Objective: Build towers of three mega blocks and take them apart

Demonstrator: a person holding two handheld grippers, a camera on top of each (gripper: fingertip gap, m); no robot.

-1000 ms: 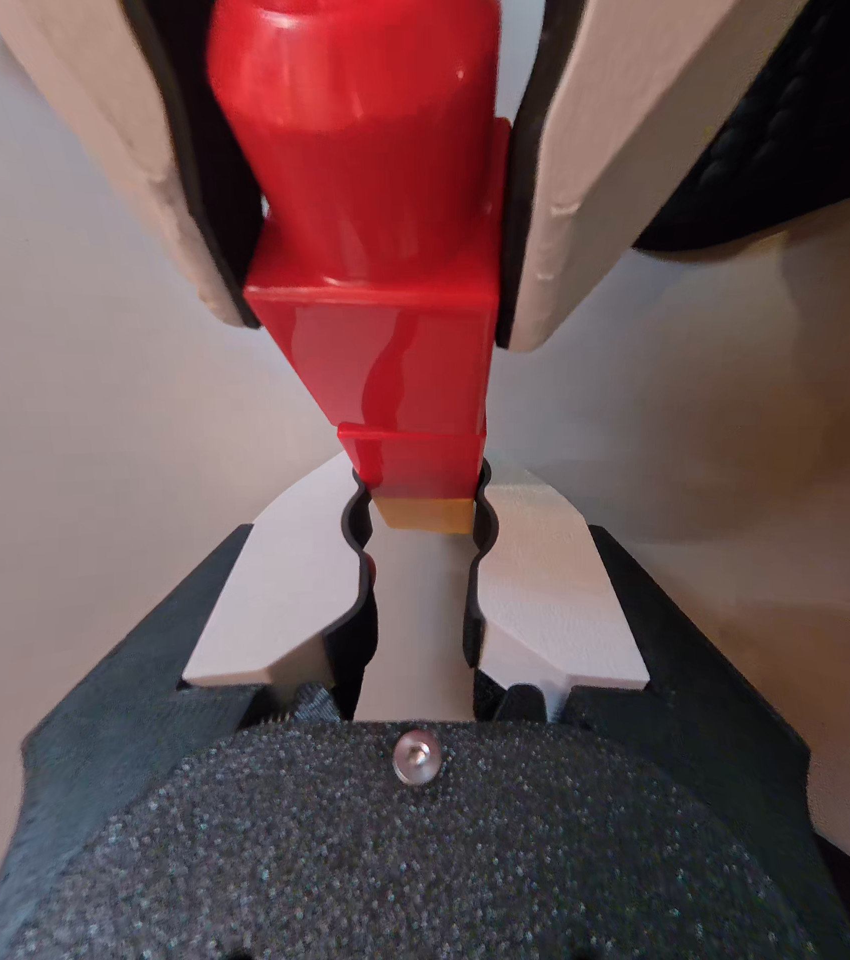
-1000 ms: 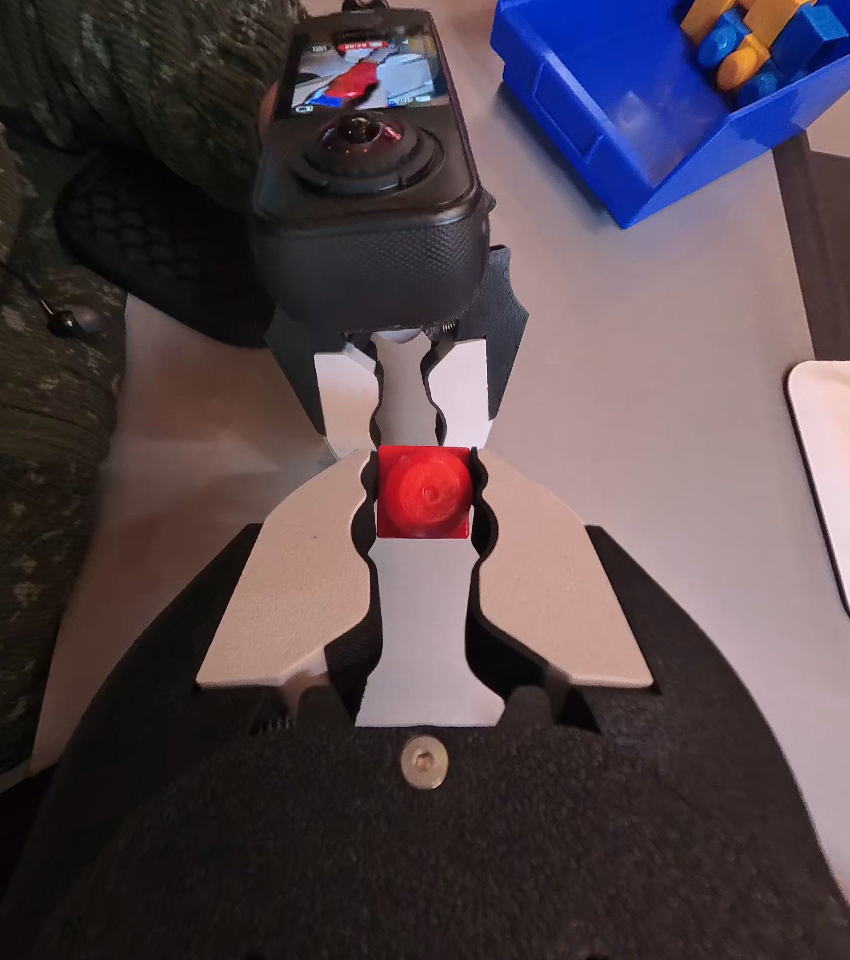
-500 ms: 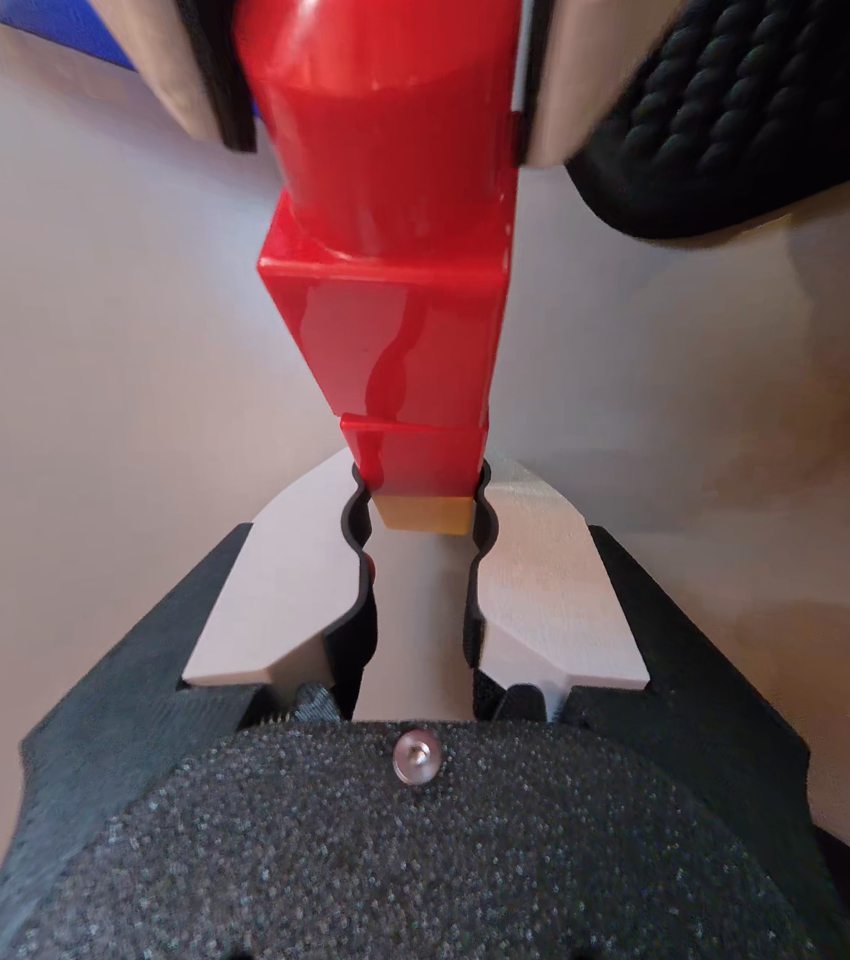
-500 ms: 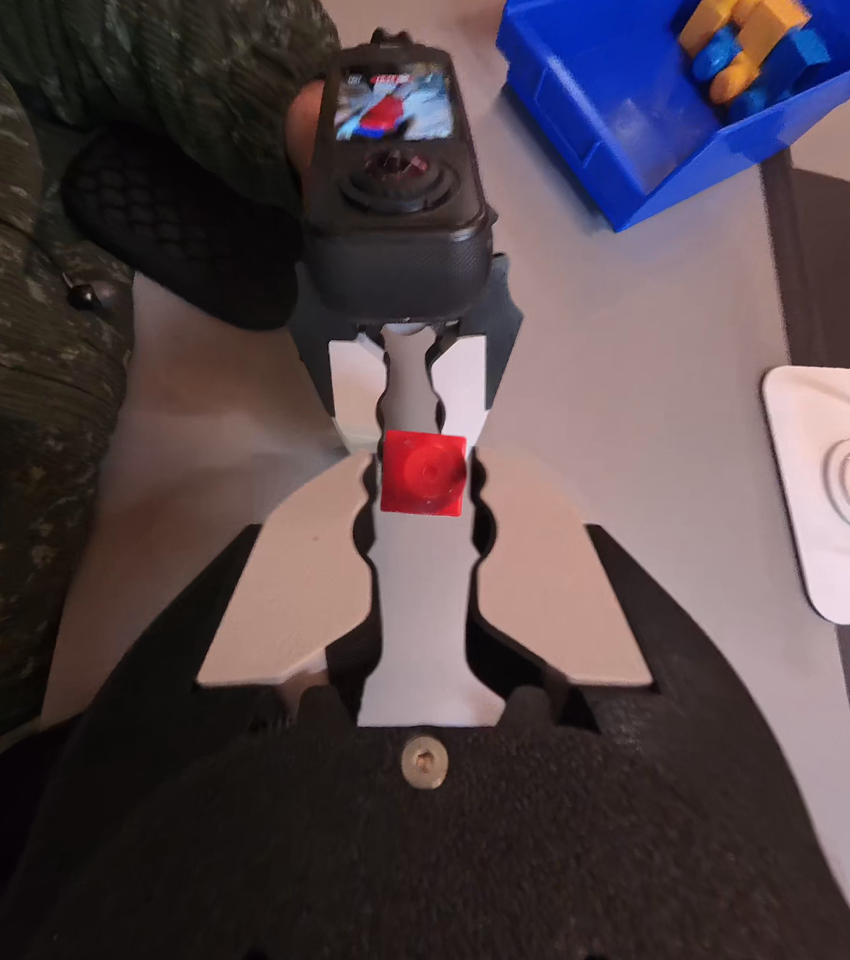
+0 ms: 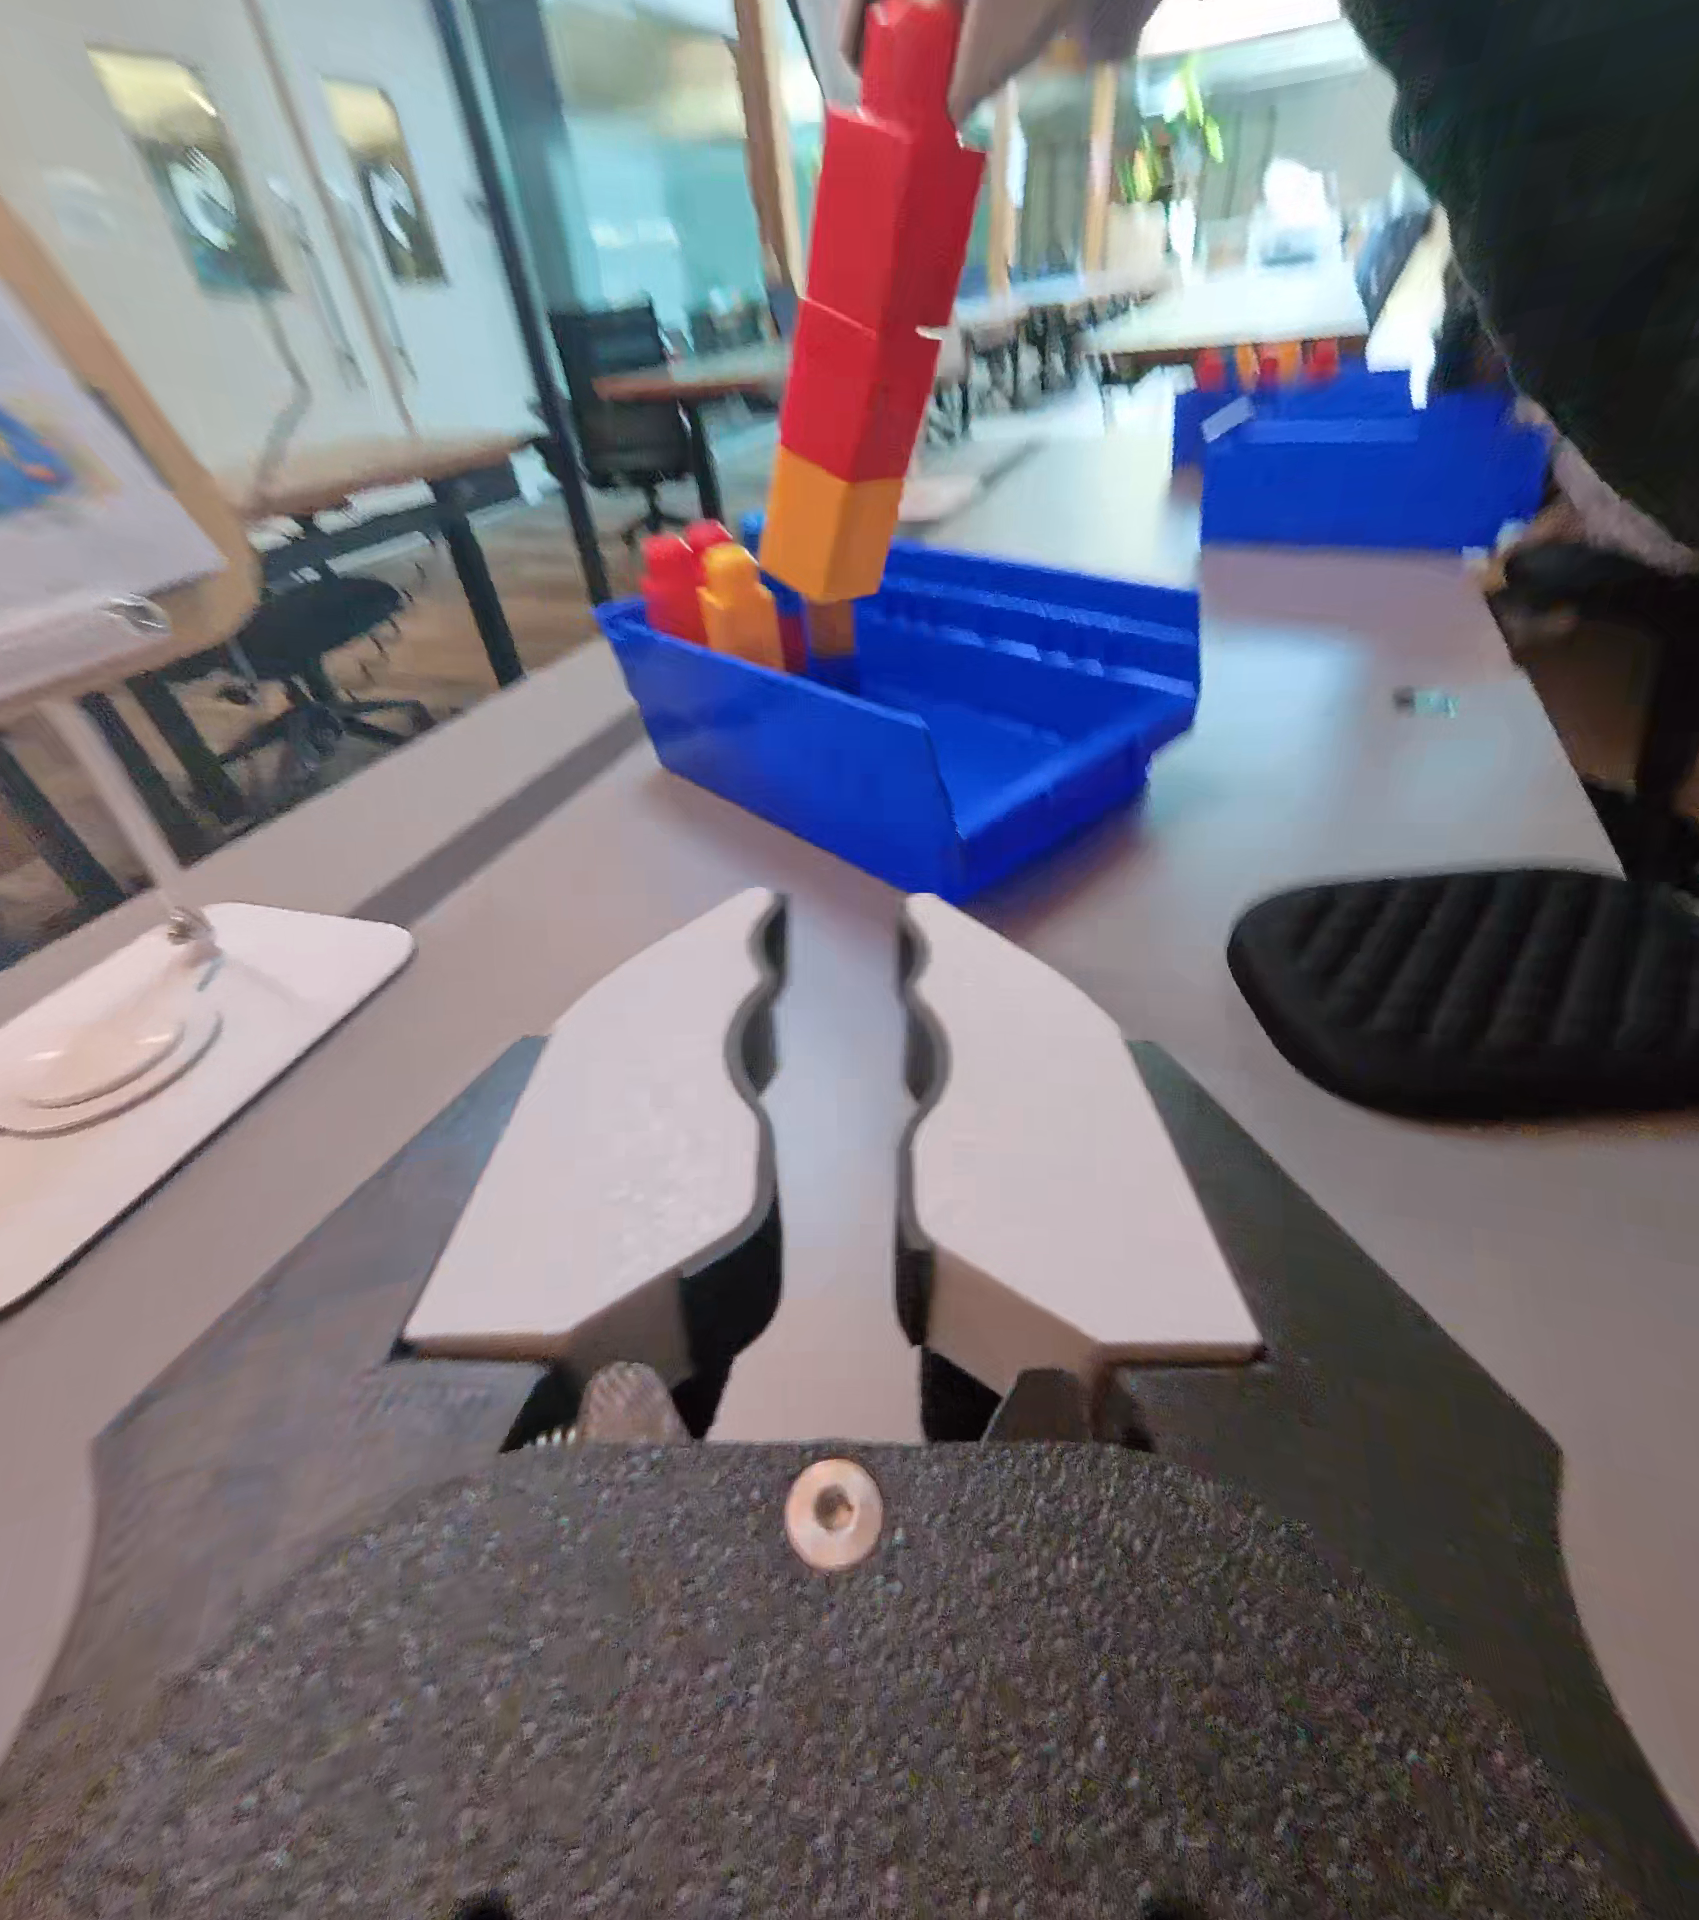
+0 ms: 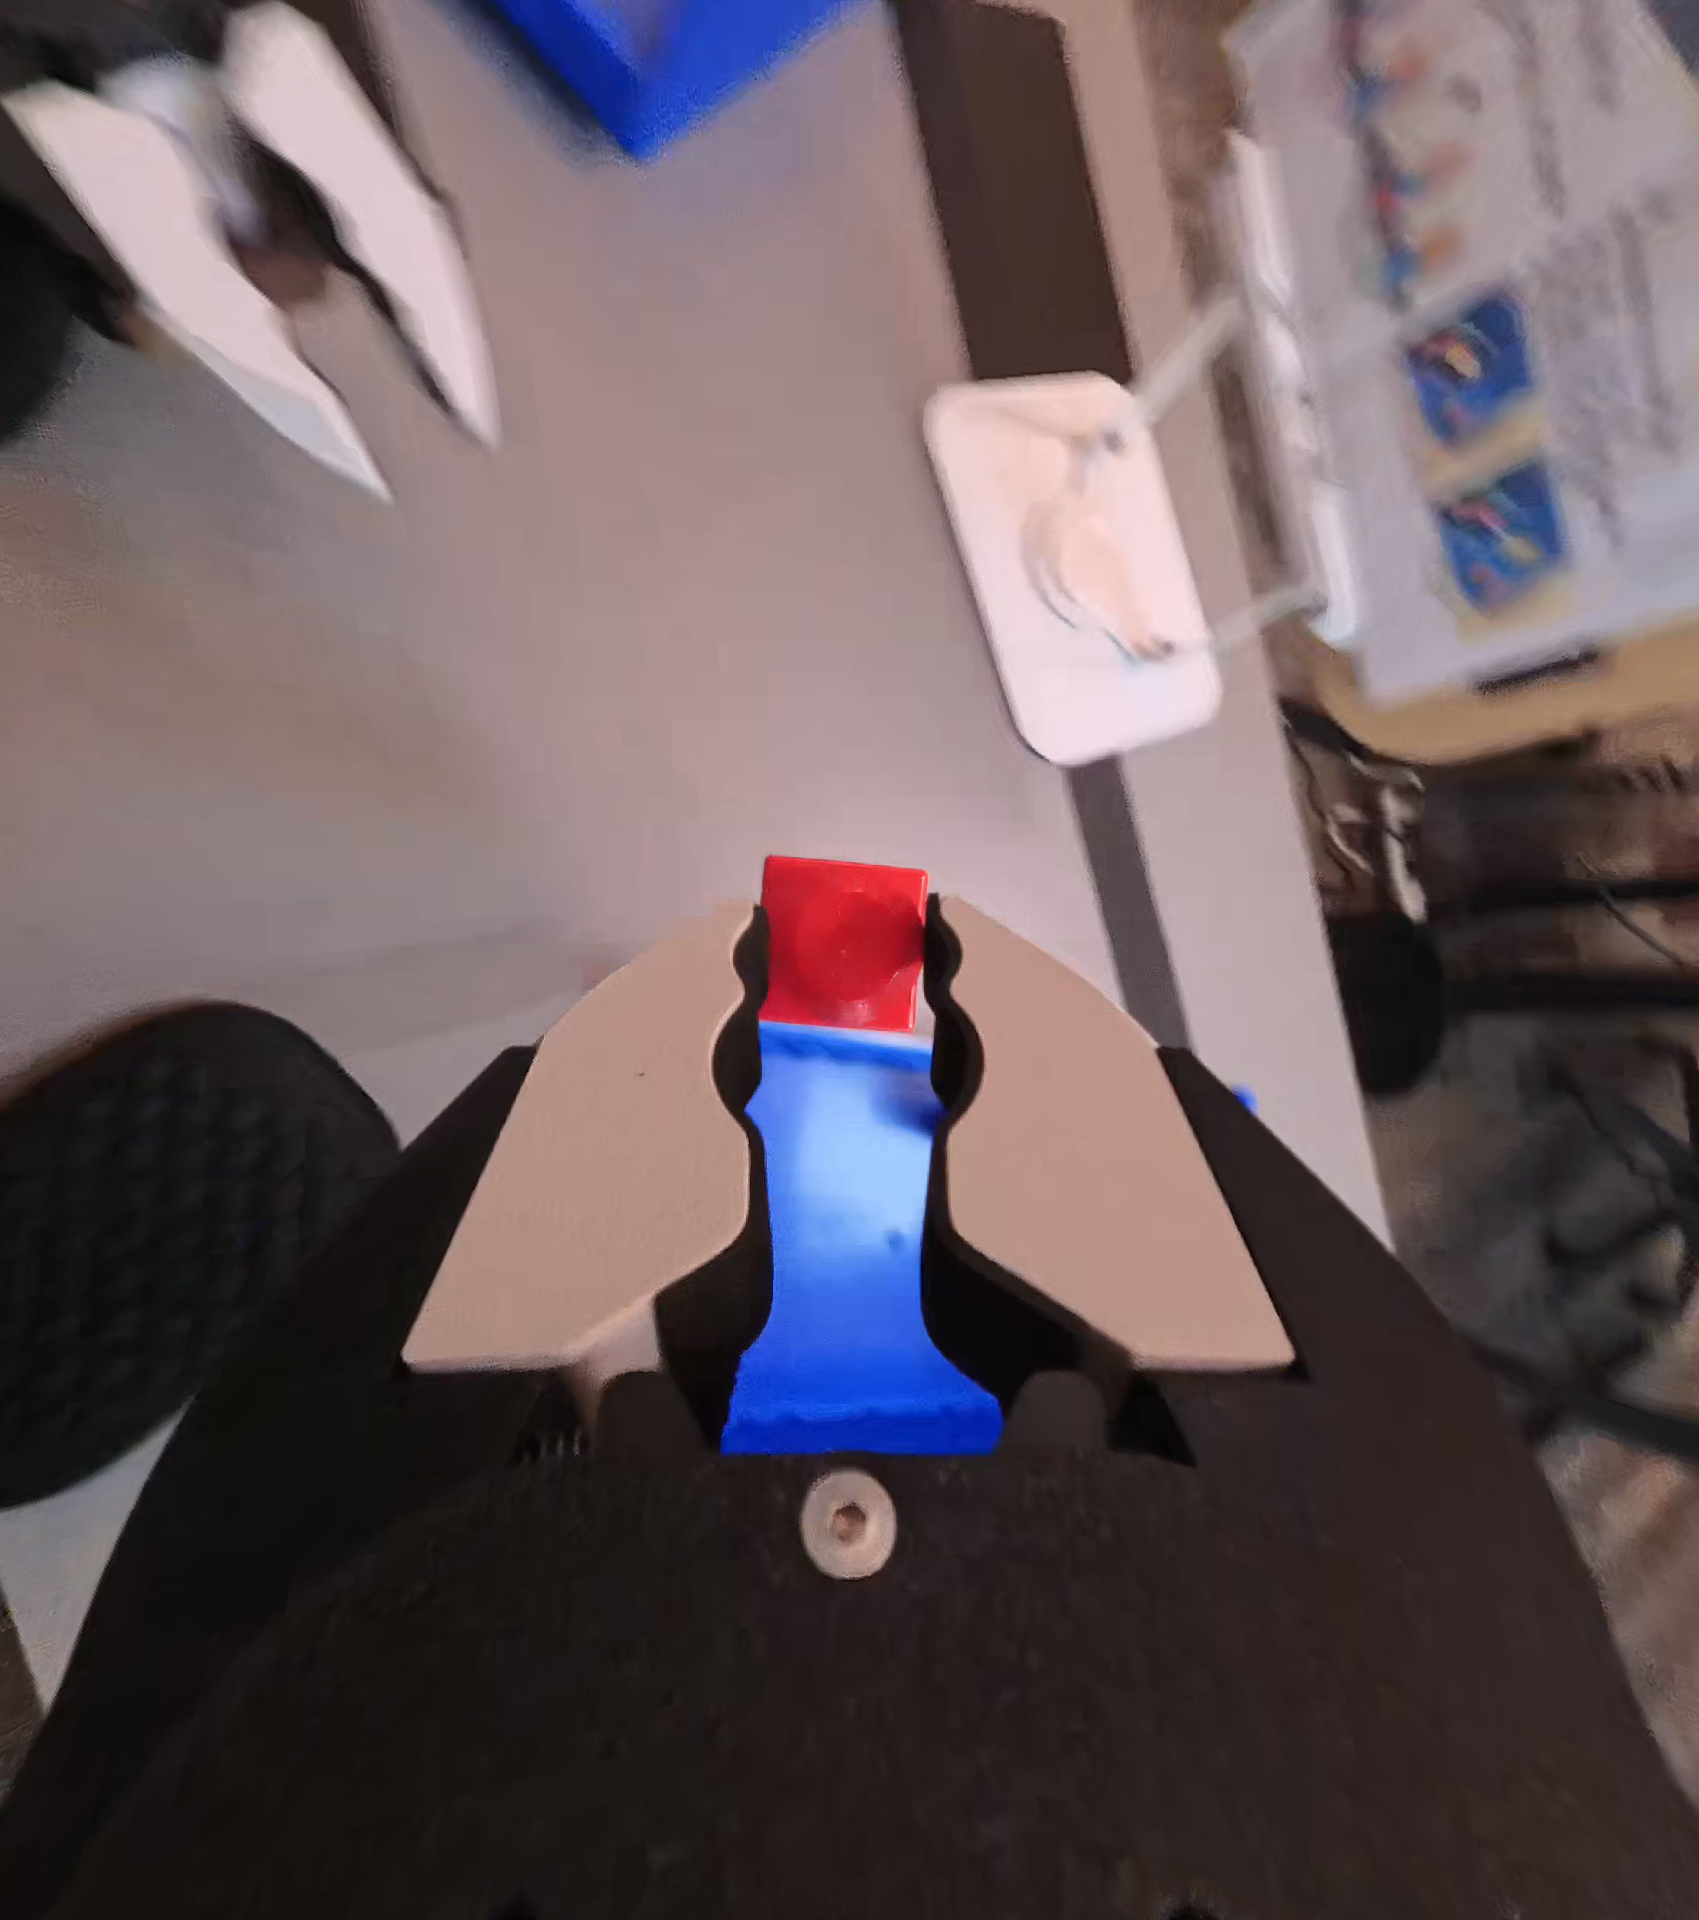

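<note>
A tower of two red blocks on an orange block [image 5: 866,343] hangs tilted above the blue bin [image 5: 824,769] in the left wrist view. Its top red block is held from above at the frame's upper edge. My right gripper [image 6: 843,935] is shut on that top red block [image 6: 843,945], with both pads against its sides, and the bin's floor [image 6: 840,1247] shows below. My left gripper [image 5: 834,920] is open and empty, low over the table in front of the bin. It also shows in the right wrist view [image 6: 431,462], with nothing between its fingers.
Red and orange blocks [image 5: 710,597] stand in the bin's far left corner. A white stand base [image 5: 97,1091] lies at the left and carries a sheet holder. A black pad [image 5: 1520,997] lies at the right. A second blue bin [image 5: 1364,468] stands farther back. The left gripper's tips are roughly 20 centimetres from the right gripper's.
My left gripper let go of the tower's lower end, drew back and narrowed its jaws on nothing. My right gripper carried the whole tower up and over the blue bin.
</note>
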